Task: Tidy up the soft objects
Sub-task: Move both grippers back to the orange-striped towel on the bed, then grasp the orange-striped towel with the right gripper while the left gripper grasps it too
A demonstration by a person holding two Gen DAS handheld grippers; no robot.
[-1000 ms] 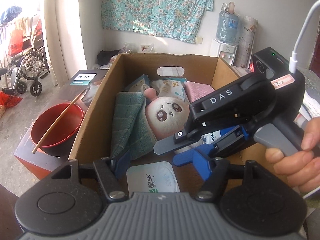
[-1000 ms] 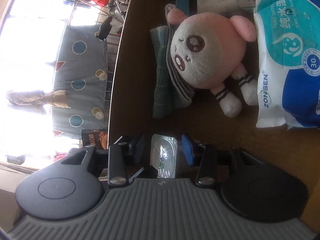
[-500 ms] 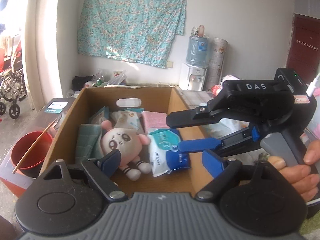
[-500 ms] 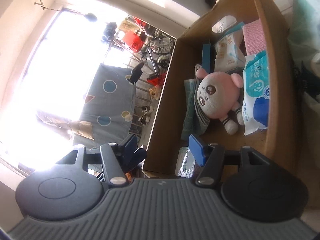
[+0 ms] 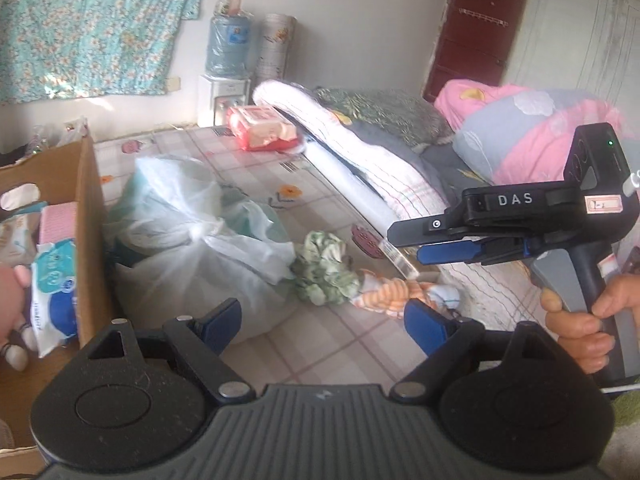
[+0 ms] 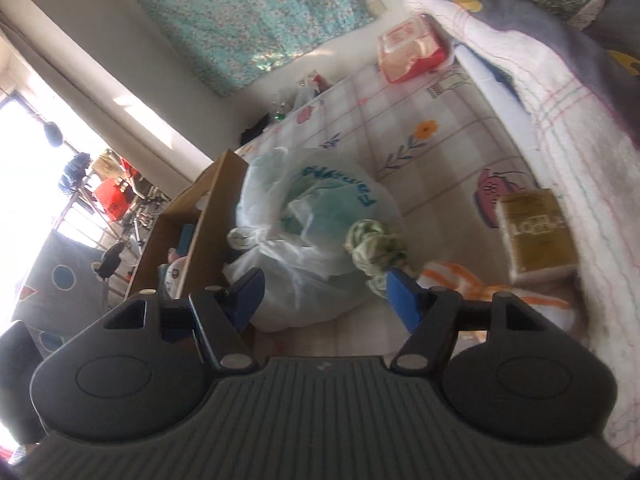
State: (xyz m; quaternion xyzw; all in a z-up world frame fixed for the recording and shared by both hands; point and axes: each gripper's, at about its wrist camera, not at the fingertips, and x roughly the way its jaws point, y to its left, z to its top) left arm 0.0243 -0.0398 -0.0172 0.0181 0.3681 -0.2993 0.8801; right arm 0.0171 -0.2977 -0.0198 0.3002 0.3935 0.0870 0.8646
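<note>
A cardboard box [image 5: 90, 216] at the left holds a wipes pack [image 5: 54, 280], a pink cloth and a plush toy. Beside it on the bed lie a knotted white plastic bag [image 5: 192, 240], a green floral cloth [image 5: 324, 268] and an orange-striped cloth [image 5: 388, 292]. My left gripper [image 5: 324, 322] is open and empty above the bed in front of the bag. My right gripper [image 6: 322, 292] is open and empty, hovering over the bag [image 6: 312, 216] and green cloth [image 6: 374, 250]; it shows in the left wrist view [image 5: 408, 246] at the right.
A red-and-white wipes pack [image 5: 262, 132] lies at the back of the bed. Folded quilts and pillows [image 5: 372, 160] pile along the right. A yellow packet [image 6: 536, 232] lies by the quilt. A water dispenser [image 5: 226, 80] stands against the wall.
Both grippers have come up out of the box and swung right over the bed. The packet the right gripper held one second ago has been let go; its jaws opened.
</note>
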